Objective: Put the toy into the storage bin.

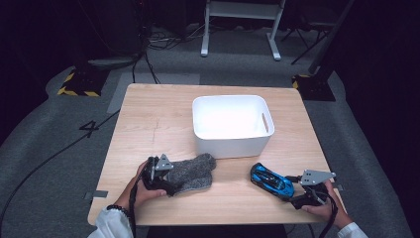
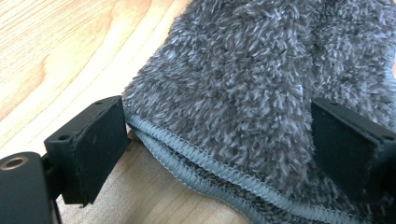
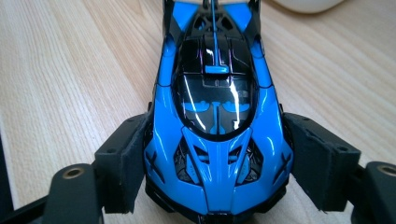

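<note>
A grey fuzzy sock (image 1: 194, 171) lies flat on the wooden table (image 1: 148, 119) at the front left. My left gripper (image 1: 172, 179) is open around its cuff end. In the left gripper view (image 2: 219, 126) the hemmed cuff of the sock (image 2: 233, 93) spans the gap, and each pad just meets an edge without bunching it. A blue and black toy car (image 1: 270, 179) sits at the front right. My right gripper (image 1: 291, 192) is shut on its near end. In the right gripper view (image 3: 215, 154) both pads press the flanks of the car (image 3: 215, 70), whose wheels rest on the table.
A white plastic bin (image 1: 232, 141) with a handle slot stands in the middle of the table, behind both objects. Beyond the far edge are cables, a white frame's legs and yellow-black marked bases on the grey floor.
</note>
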Tool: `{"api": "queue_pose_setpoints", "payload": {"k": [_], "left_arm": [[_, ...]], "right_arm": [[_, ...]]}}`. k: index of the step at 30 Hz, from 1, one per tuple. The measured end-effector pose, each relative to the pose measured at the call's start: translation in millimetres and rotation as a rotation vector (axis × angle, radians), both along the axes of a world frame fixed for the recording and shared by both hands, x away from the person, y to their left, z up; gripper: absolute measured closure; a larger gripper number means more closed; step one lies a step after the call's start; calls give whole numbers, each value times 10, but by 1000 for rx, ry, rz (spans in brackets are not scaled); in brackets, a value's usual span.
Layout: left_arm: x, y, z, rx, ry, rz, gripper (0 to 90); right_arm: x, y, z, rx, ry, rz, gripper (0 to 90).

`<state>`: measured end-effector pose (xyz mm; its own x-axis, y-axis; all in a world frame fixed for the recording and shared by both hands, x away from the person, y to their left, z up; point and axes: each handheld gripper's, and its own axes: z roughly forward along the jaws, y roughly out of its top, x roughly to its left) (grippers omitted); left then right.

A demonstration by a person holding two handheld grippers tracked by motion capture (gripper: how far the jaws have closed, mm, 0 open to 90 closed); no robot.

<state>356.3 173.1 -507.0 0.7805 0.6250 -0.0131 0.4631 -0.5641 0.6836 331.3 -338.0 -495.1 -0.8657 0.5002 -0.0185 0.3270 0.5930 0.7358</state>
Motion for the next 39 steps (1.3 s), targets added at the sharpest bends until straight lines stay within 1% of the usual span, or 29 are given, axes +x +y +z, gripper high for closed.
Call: {"api": "queue_pose_setpoints", "payload": {"k": [2, 10, 13, 15, 21, 26, 29, 36, 39], "left_arm": [[0, 0, 0, 0, 0, 0, 88], [0, 0, 0, 0, 0, 0, 88], [0, 0, 0, 0, 0, 0, 88], [0, 0, 0, 0, 0, 0, 88], [-1, 0, 0, 0, -1, 0, 89], [-2, -1, -1, 0, -1, 1, 89], [-3, -1, -1, -1, -1, 2, 89], [-4, -1, -1, 0, -1, 3, 89], [-3, -1, 0, 0, 0, 3, 89]], "right_arm": [[6, 7, -19, -13, 10, 0, 262], [23, 14, -15, -14, 21, 0, 260], [35, 18, -11, -17, 32, -1, 253], [48, 20, -26, -17, 47, 2, 256], [39, 19, -61, -27, 42, 2, 247], [7, 10, -86, -14, 17, -8, 246], [-10, -2, -104, 1, 6, -18, 246], [-10, 12, -95, -2, 12, -26, 258], [-3, 25, -81, -15, 10, -21, 263]]}}
